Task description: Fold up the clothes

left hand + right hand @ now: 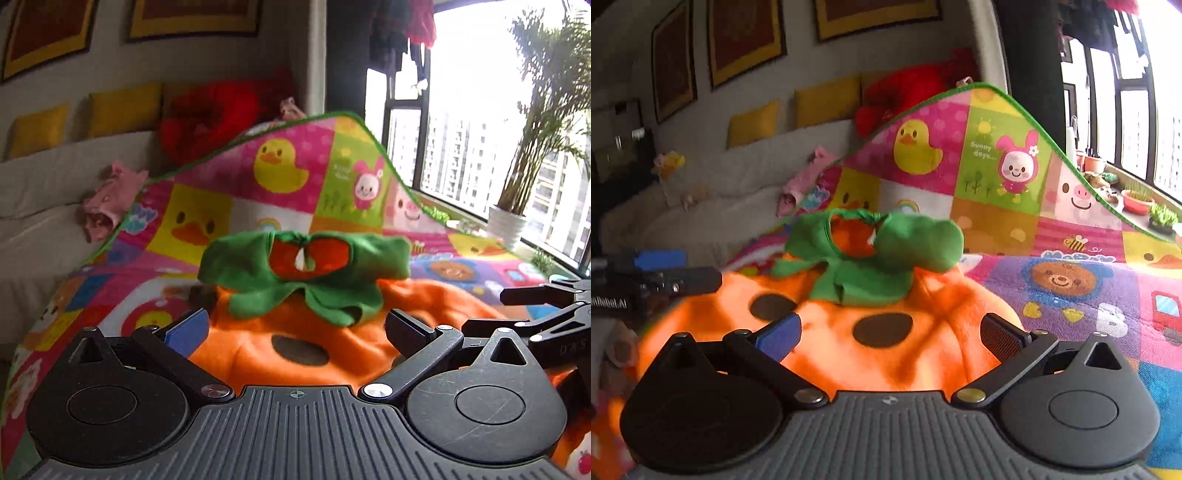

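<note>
Left gripper (295,328): jaws spread wide, nothing between them. Its 2 fingers, 1 with a blue pad (188,334) and 1 dark, straddle the near part of the costume (295,354). Whether the fingertips touch the fabric cannot be told. The tool points level and forward along the mat (229,199).

Right gripper (890,334): jaws likewise spread wide and empty, 1 blue pad (779,336) and 1 dark ribbed pad (1001,336) flanking the costume (831,350) at its near edge. Contact cannot be confirmed. Pose is level, aimed forward. The 2 tools sit side by side: part of the right tool shows at the right edge of the left view, and part of the left tool shows at the left edge of the right view.

Costume: orange fleece, soft and puffy, rounded like a pumpkin, with dark oval spots. A green fleece collar (303,273) with leaf-shaped lobes lies on its far side, open to an orange lining. The garment lies unfolded near the middle of the mat.

Mat: patchwork print of ducks, a rabbit, a pig and a bear, with green trim. Its far edge curls up.

Sofa (48,206): pale, behind the mat's far left edge, with yellow cushions (122,109) along its back. A pink cloth item (110,199) lies at the mat's edge.
</note>
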`<state>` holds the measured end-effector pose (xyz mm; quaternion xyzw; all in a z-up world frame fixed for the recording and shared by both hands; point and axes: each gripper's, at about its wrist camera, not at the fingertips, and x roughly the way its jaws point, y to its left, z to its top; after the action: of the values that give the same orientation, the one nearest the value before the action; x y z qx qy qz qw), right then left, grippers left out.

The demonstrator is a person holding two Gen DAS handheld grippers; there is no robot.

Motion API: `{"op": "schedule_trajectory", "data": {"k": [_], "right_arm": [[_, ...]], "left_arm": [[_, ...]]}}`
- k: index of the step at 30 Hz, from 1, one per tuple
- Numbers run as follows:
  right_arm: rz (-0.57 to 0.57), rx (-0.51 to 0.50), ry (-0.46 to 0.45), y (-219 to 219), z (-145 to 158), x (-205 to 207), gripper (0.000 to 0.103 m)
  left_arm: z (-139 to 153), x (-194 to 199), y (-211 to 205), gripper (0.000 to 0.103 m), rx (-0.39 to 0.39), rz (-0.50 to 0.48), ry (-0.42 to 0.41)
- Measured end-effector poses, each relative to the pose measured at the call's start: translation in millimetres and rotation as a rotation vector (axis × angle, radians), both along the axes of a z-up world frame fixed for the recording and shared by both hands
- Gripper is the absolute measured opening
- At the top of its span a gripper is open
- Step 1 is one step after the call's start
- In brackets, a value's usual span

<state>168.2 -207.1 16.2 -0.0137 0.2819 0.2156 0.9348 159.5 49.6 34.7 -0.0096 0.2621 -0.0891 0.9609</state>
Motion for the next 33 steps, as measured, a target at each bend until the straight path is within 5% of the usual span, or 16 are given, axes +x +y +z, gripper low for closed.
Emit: {"op": "schedule_trajectory", "data": {"k": [3, 5, 9, 19, 23, 29, 33], "right_arm": [[0.005, -0.007, 0.101, -1, -31, 9, 0.103], [0.000, 0.031, 0.107, -7, -30, 8, 0.103], [0.030, 0.030, 0.134, -11, -32, -6, 0.103], [0.180, -0.006, 0.218, -25, -22, -87, 0.103], [0.137, 0.041, 0.226, -39, -12, -87, 0.103], [-0.018, 0.285, 0.349, -70, -22, -57, 0.103], [-0.007, 0.433, 0.423, -88, -26, -48, 0.103]], "left_arm": [[-36, 7, 6, 0.103, -0.021, -0.010, 0.132], [-46, 1, 11, 0.103, -0.022, -0.006, 0.150], [-46, -10, 17, 0.103, -0.080, -0.030, 0.184], [-42, -87, 9, 0.103, -0.059, -0.175, 0.289], [-35, -93, 10, 0.103, -0.042, -0.201, 0.310], [-35, -70, 26, 0.103, -0.156, -0.096, 0.337], [-44, -67, 28, 0.103, -0.172, -0.090, 0.324]]}}
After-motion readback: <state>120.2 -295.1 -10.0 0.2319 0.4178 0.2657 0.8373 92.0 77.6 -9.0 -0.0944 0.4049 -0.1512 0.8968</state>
